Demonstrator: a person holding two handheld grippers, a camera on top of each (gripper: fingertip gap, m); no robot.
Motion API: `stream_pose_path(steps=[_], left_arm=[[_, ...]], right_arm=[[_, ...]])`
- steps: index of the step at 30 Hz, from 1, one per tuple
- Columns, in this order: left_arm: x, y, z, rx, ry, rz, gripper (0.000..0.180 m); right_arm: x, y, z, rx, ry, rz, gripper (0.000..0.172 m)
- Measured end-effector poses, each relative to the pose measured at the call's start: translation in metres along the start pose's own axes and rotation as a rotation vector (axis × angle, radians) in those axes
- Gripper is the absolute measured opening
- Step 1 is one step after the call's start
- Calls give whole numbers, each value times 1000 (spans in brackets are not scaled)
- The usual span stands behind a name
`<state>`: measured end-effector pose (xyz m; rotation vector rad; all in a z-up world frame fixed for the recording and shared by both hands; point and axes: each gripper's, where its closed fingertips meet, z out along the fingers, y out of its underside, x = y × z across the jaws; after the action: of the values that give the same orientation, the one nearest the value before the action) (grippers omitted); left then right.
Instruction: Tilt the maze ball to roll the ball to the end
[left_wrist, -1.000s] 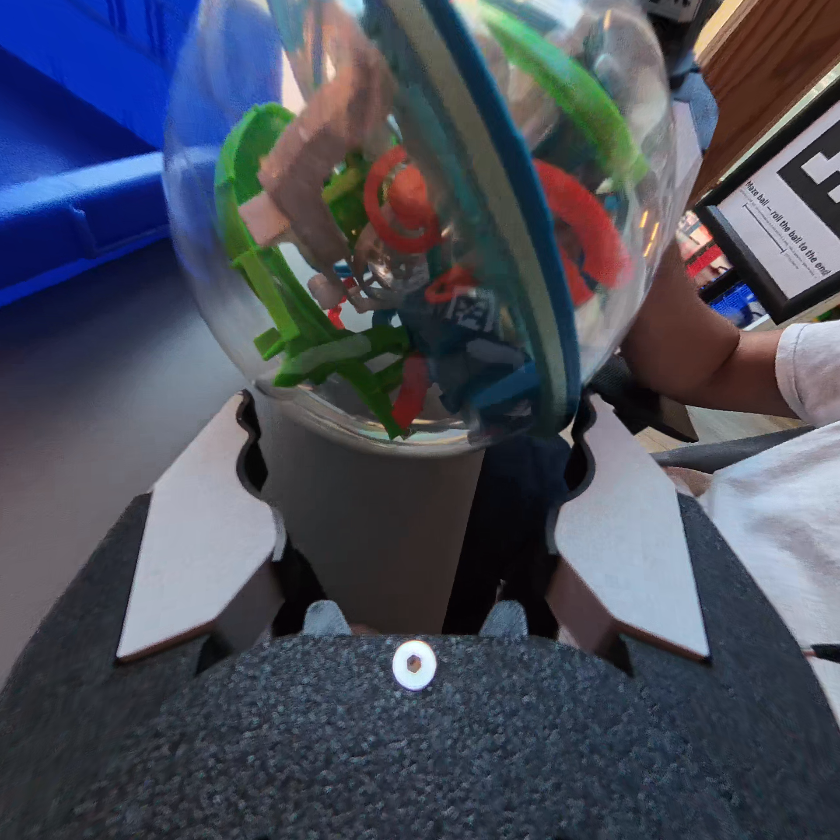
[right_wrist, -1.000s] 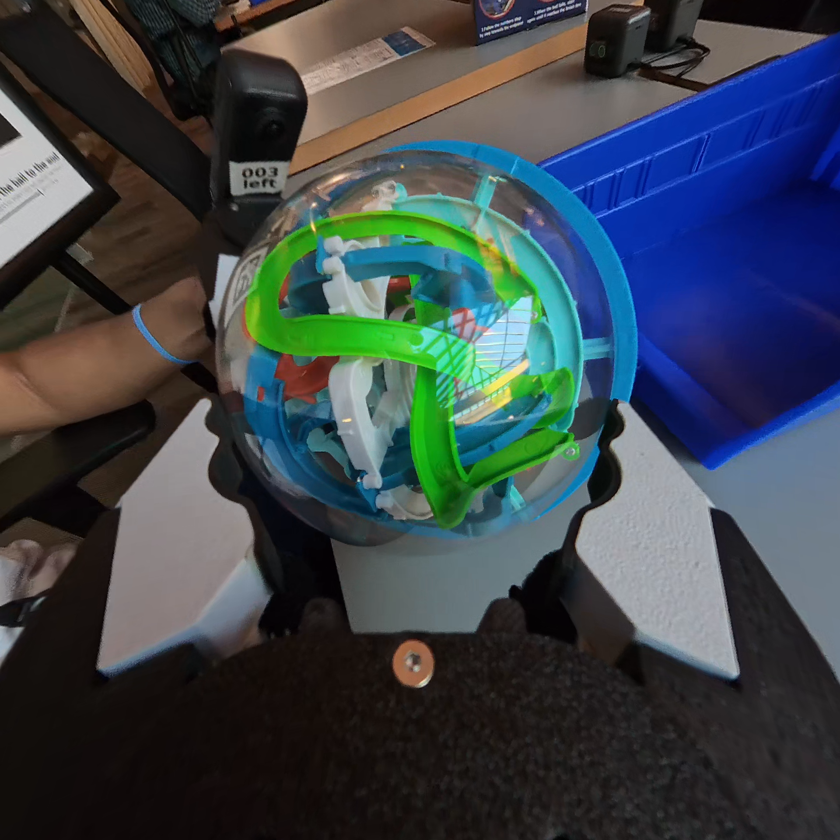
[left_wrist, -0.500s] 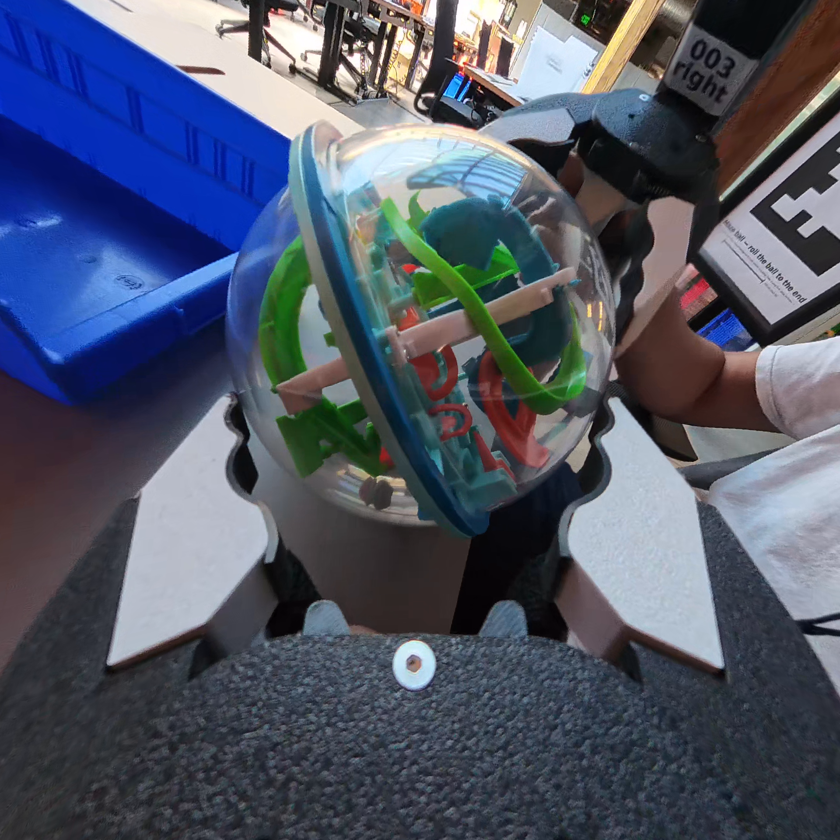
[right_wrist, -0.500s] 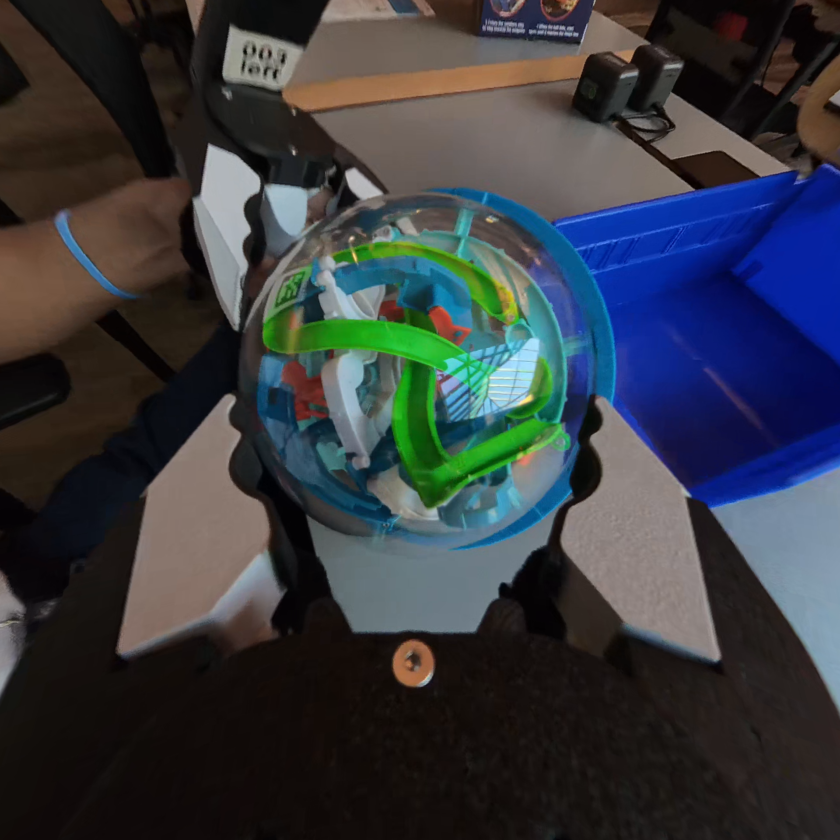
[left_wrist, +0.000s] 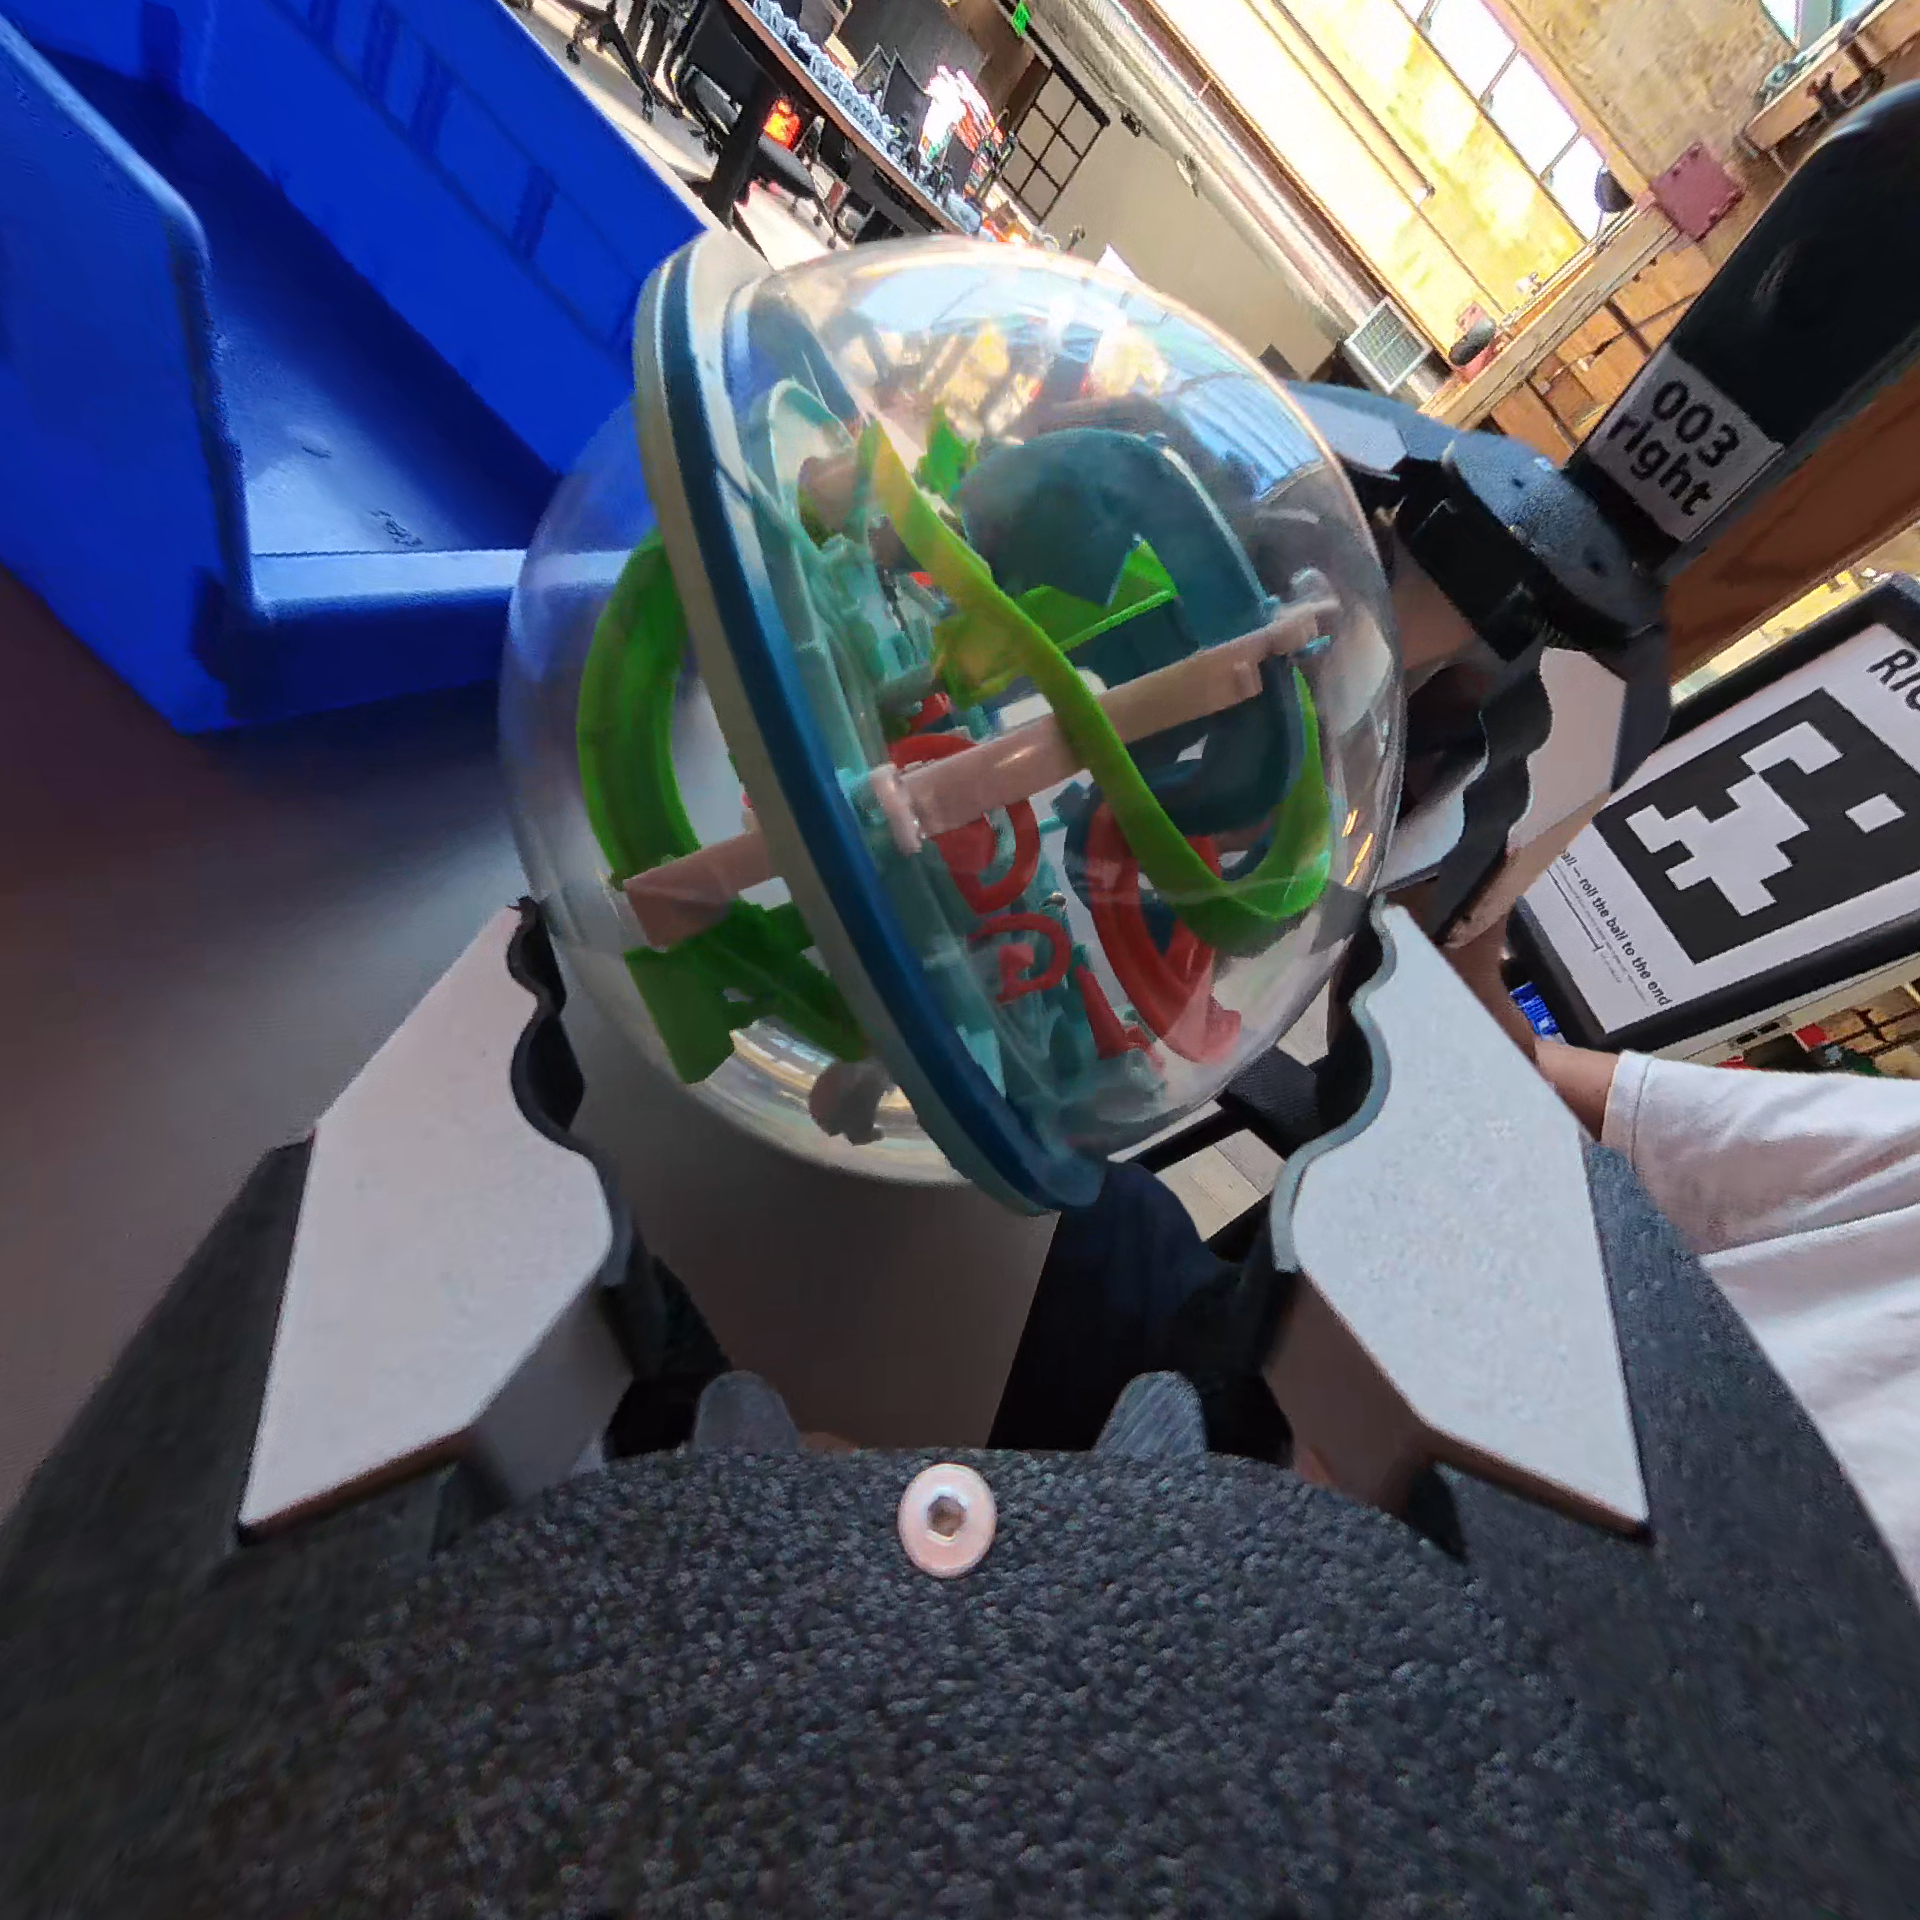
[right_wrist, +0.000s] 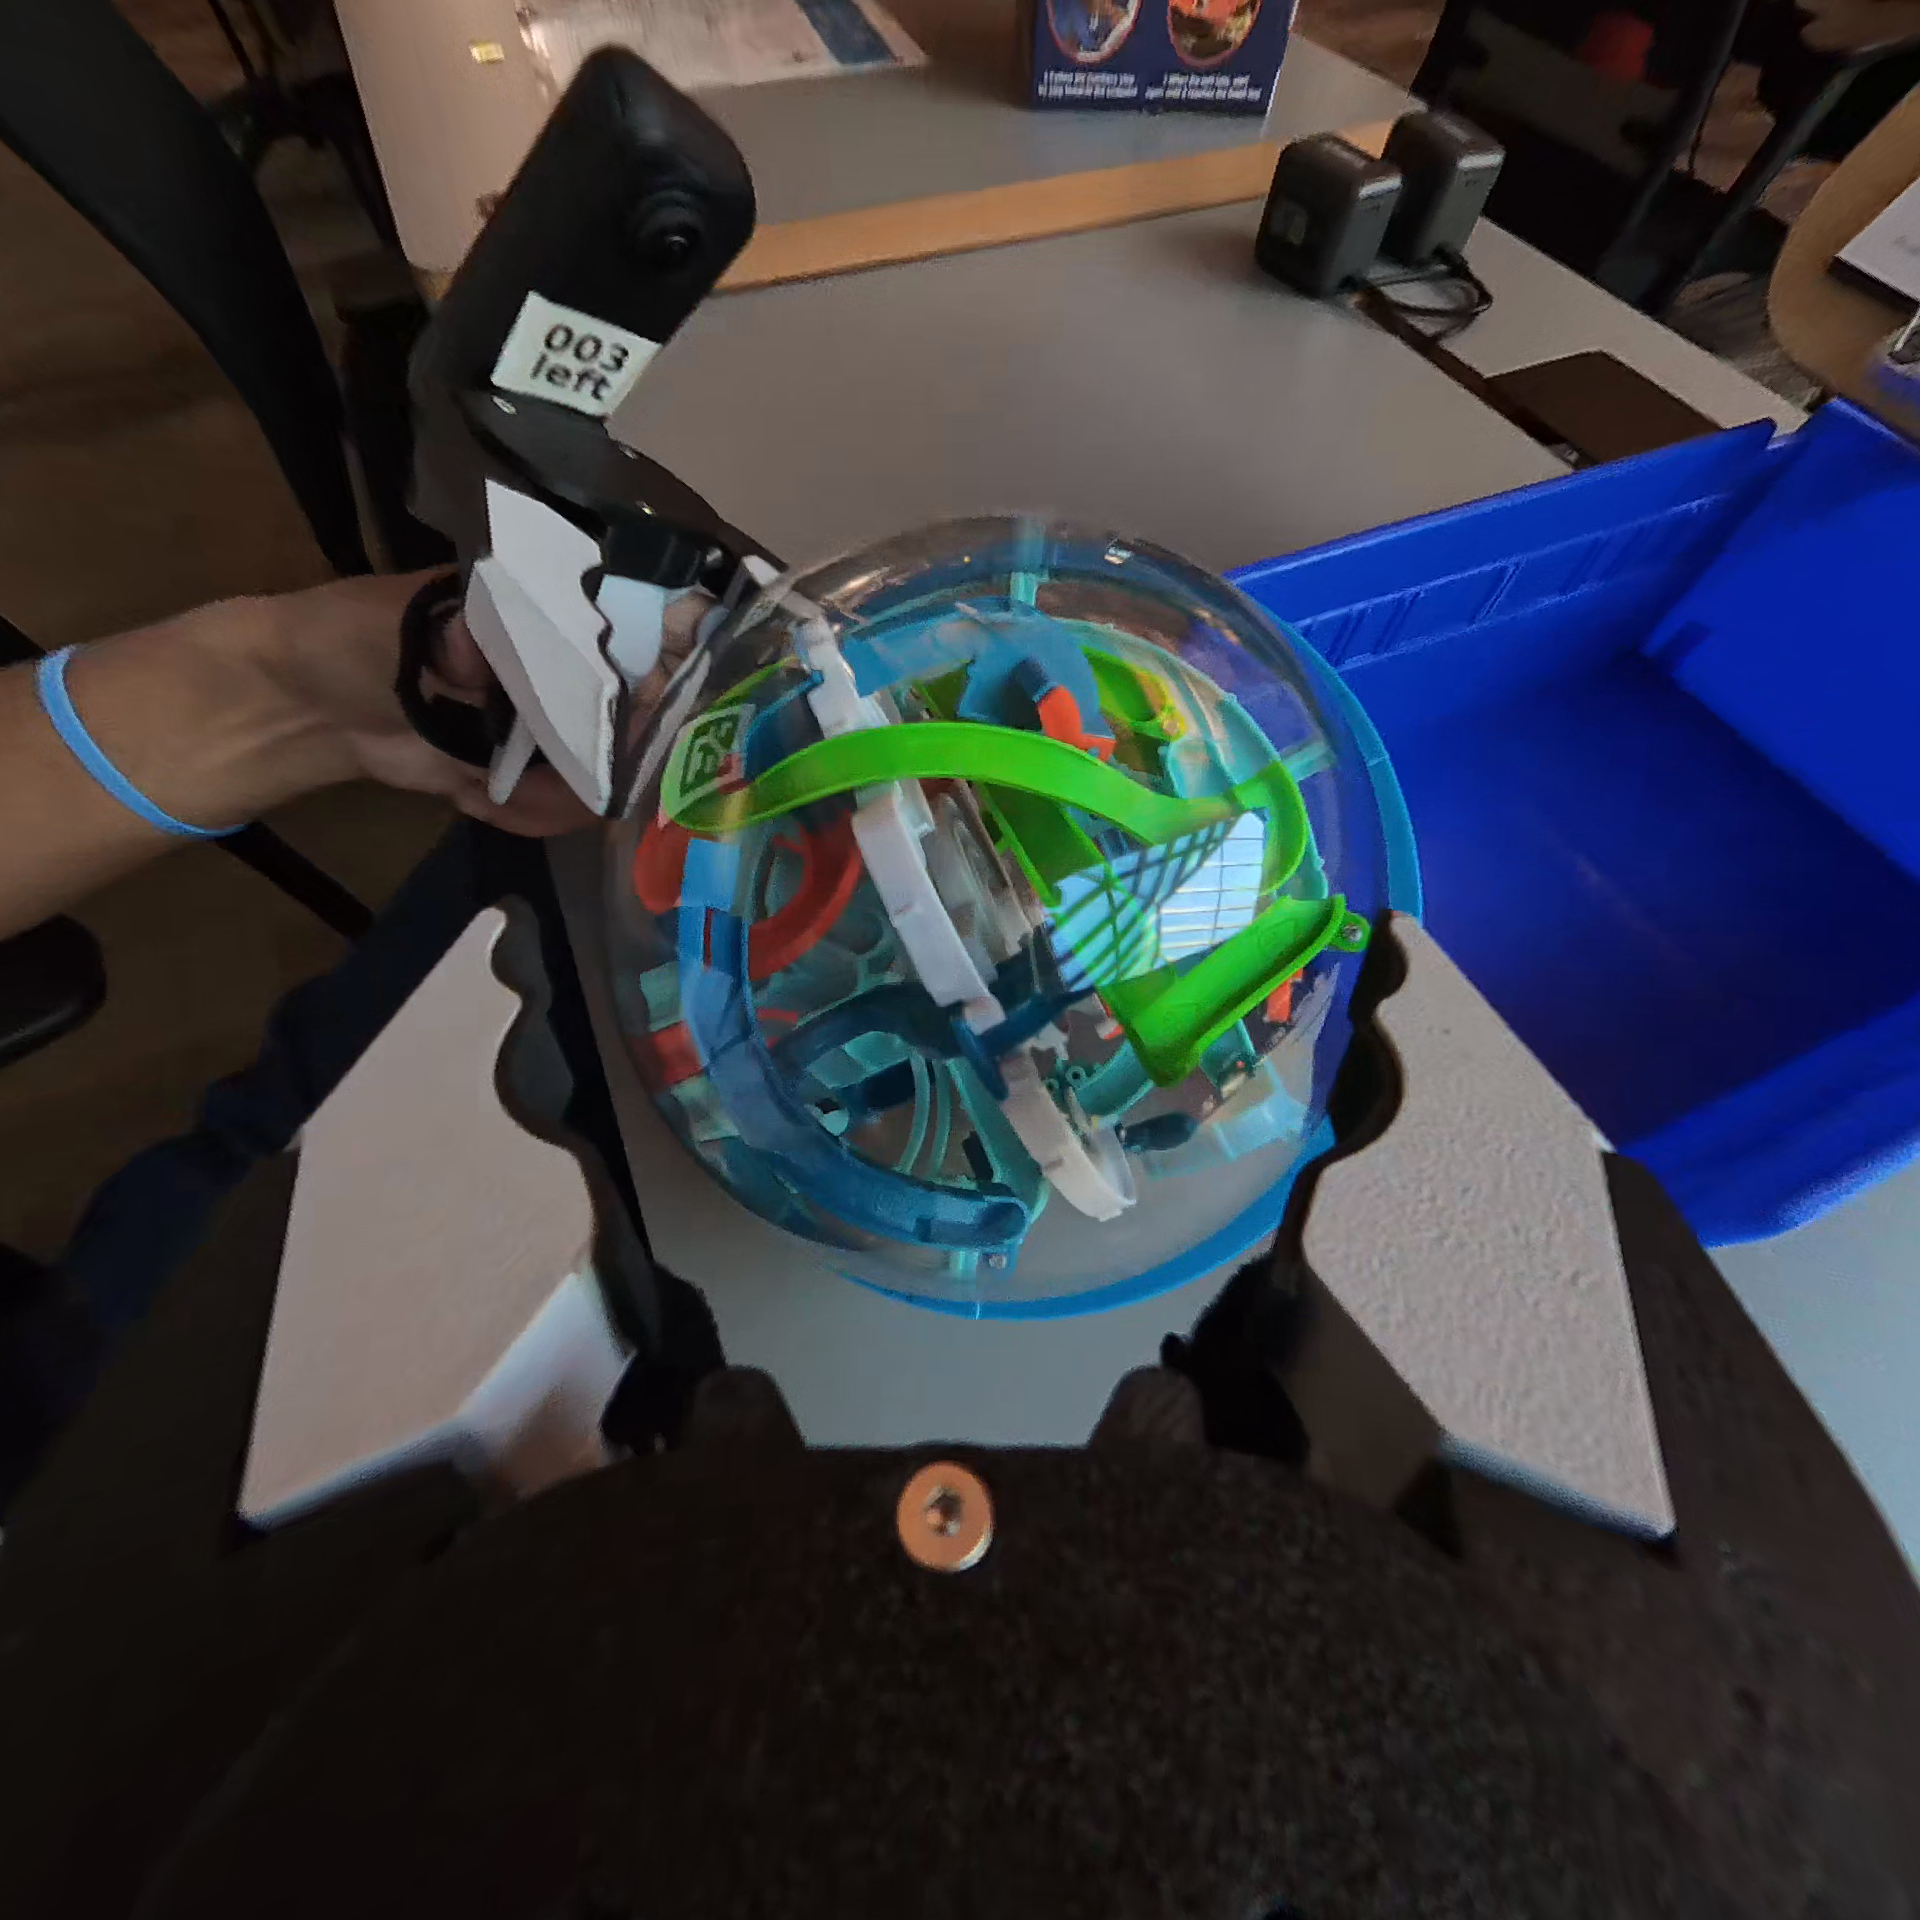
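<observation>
Both grippers clasp the maze ball (left_wrist: 956, 717) from opposite sides, jaws spread wide: the left gripper (left_wrist: 951, 925) has its wavy black fingertips (left_wrist: 535, 997) against the clear shell, and the right gripper (right_wrist: 951, 997) seems to press its own likewise, though its left pad's contact cannot be told for sure. The sphere, ringed by a blue band and full of green, red and teal tracks, is held above the near edge of the grey desk (right_wrist: 1039, 395). Just beside it stands a blue bin (right_wrist: 1714, 831), whose visible inside looks bare. Open desk stretches beyond towards two small black devices (right_wrist: 1371, 208).
</observation>
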<state>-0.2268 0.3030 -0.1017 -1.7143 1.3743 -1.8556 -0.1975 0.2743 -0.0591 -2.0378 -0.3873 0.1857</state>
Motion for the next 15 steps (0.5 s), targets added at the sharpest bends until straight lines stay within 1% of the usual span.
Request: stream_pose_path(steps=[5,11,13,15], left_arm=[[-4,0,0,6,-3,-39,143],[-10,-3,-5,23,15,-108,142],[-11,-7,-10,19,7,-74,138],[-9,-18,-19,40,22,-46,138]], right_arm=[[9,4,15,-171,62,-107,148],[13,-1,23,-231,39,-87,147],[13,-1,25,-264,26,-94,147],[14,-2,28,-293,6,-110,147]])
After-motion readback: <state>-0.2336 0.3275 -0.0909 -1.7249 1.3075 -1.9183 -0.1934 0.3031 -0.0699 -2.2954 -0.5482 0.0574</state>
